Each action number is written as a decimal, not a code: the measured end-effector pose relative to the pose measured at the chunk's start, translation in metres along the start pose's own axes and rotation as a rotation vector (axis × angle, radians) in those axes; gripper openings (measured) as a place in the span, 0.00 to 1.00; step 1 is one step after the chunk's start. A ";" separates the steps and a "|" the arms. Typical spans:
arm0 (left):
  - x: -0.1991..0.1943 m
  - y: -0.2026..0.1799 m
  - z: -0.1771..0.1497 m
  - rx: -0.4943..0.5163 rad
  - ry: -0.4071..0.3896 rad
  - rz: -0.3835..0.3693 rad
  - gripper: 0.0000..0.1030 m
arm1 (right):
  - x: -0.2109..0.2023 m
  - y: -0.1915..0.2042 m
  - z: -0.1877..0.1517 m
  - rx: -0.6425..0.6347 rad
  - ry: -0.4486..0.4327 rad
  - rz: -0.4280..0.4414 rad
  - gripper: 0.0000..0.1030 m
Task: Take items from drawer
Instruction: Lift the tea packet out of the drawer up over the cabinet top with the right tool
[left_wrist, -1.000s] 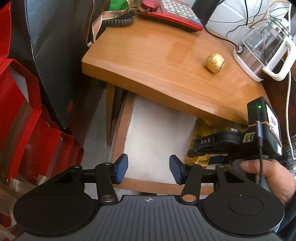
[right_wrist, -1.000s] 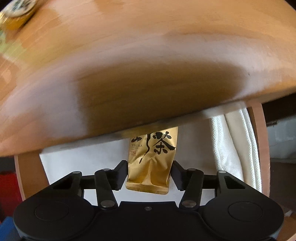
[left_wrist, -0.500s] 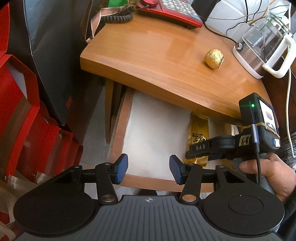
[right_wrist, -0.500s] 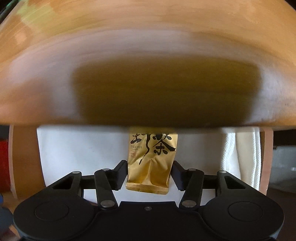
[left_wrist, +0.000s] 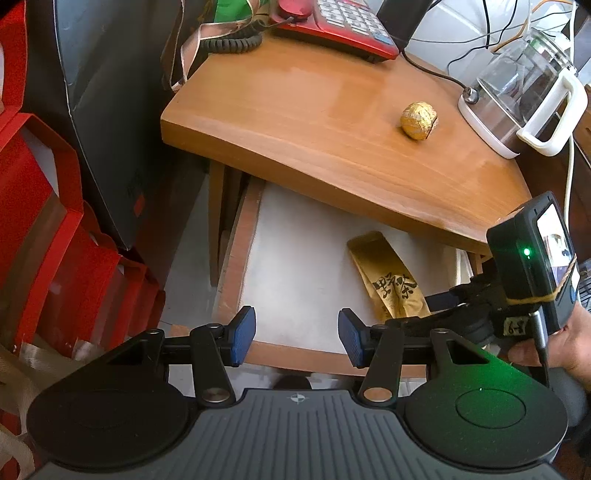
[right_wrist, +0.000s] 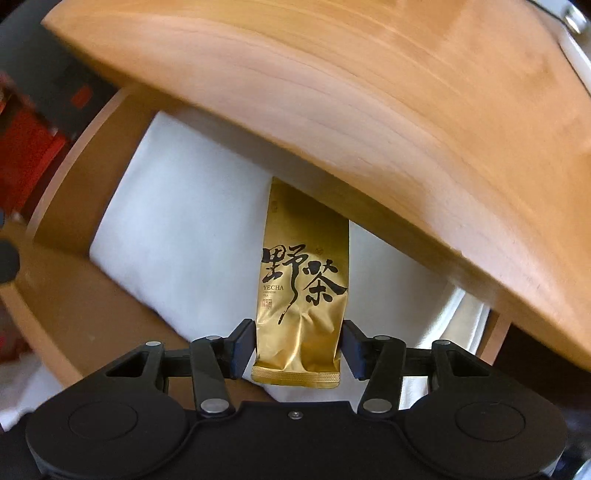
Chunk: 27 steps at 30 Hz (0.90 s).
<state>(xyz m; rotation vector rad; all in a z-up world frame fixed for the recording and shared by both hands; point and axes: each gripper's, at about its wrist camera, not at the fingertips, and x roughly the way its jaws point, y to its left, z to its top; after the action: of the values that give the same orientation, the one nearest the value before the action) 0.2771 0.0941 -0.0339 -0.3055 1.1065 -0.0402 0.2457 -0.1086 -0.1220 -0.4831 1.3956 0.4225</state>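
Note:
A gold tea packet (right_wrist: 301, 288) with black characters is clamped by its lower end in my right gripper (right_wrist: 299, 349), which is shut on it. It hangs above the white-lined open drawer (right_wrist: 184, 229), its top end near the table's edge. The left wrist view shows the same tea packet (left_wrist: 391, 280) over the drawer (left_wrist: 236, 273), held by the right gripper (left_wrist: 432, 314) in a person's hand (left_wrist: 554, 347). My left gripper (left_wrist: 297, 341) hovers open over the drawer's front rail, holding nothing. A gold foil ball (left_wrist: 418, 120) rests on the wooden table (left_wrist: 314, 122).
On the table's far side stand a red telephone (left_wrist: 332, 18) and a glass kettle (left_wrist: 524, 92) with cables. Red bags (left_wrist: 44, 229) and a dark panel (left_wrist: 110, 110) crowd the left. A white towel (right_wrist: 465, 325) lies at the drawer's right side.
My right gripper has pulled back and out from under the table with the packet, so more of the packet shows. The left gripper has barely shifted and stays open.

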 end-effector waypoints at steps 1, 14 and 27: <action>0.000 0.000 0.000 0.001 -0.001 0.000 0.51 | -0.002 0.001 -0.001 -0.028 -0.002 -0.006 0.47; -0.006 -0.002 0.000 0.003 -0.006 -0.002 0.51 | -0.037 -0.002 -0.010 -0.143 -0.051 0.032 0.46; -0.009 -0.003 -0.002 0.005 -0.001 -0.015 0.51 | -0.084 -0.020 -0.024 -0.272 -0.022 0.103 0.46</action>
<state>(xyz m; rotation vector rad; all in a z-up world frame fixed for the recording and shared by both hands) 0.2713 0.0927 -0.0263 -0.3095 1.1027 -0.0565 0.2258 -0.1387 -0.0399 -0.6270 1.3521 0.7050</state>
